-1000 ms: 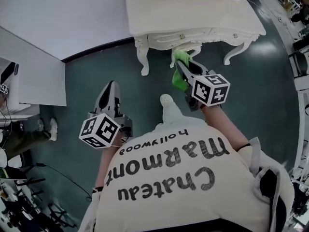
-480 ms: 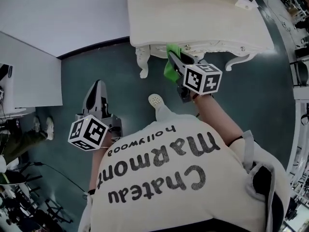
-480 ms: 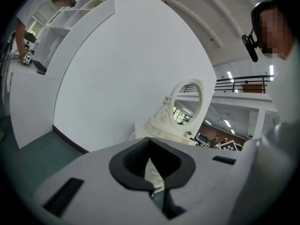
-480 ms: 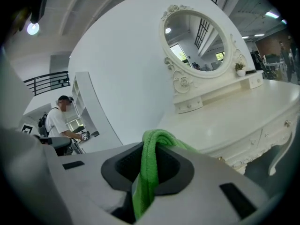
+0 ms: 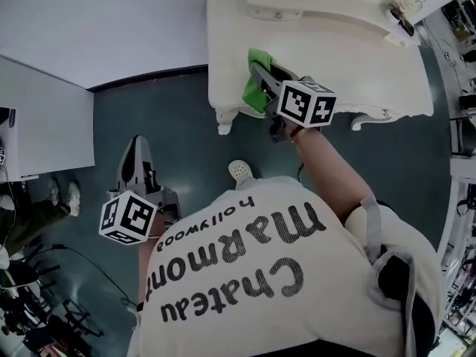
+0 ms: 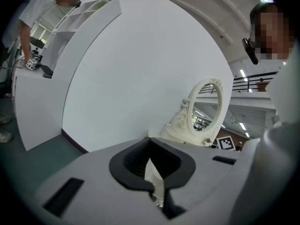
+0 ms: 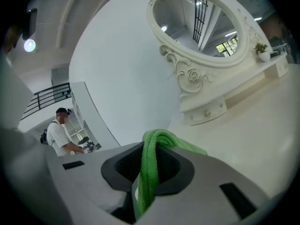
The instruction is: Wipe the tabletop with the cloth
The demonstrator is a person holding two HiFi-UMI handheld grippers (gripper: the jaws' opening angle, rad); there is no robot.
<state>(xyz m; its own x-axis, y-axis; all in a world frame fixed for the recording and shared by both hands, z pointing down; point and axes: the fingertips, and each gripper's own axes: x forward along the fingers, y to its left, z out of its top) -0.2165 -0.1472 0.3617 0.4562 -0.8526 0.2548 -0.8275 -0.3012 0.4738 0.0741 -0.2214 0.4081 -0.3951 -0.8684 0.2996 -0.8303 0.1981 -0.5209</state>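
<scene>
Two tools: right tool point(image 5: 259, 70) pinches cloth point(image 5: 254, 95) over the counter point(image 5: 335, 50); left tool point(image 5: 136, 143) hangs low, pressed together.

Open room on the cream carved dressing table's flat top point(image 5: 364, 69) stretches toward 3 o'clock from the right gripper point(image 5: 259, 76), which clasps a green cloth point(image 5: 254, 94) near the top's left front corner. At 12 to 1 o'clock the carved cream mirror base with small drawers point(image 5: 320, 2) walls off the back. The left gripper point(image 5: 136, 162) hangs over open teal floor point(image 5: 186, 136), with a white partition point(image 5: 37, 117) well apart at 9 o'clock.
</scene>
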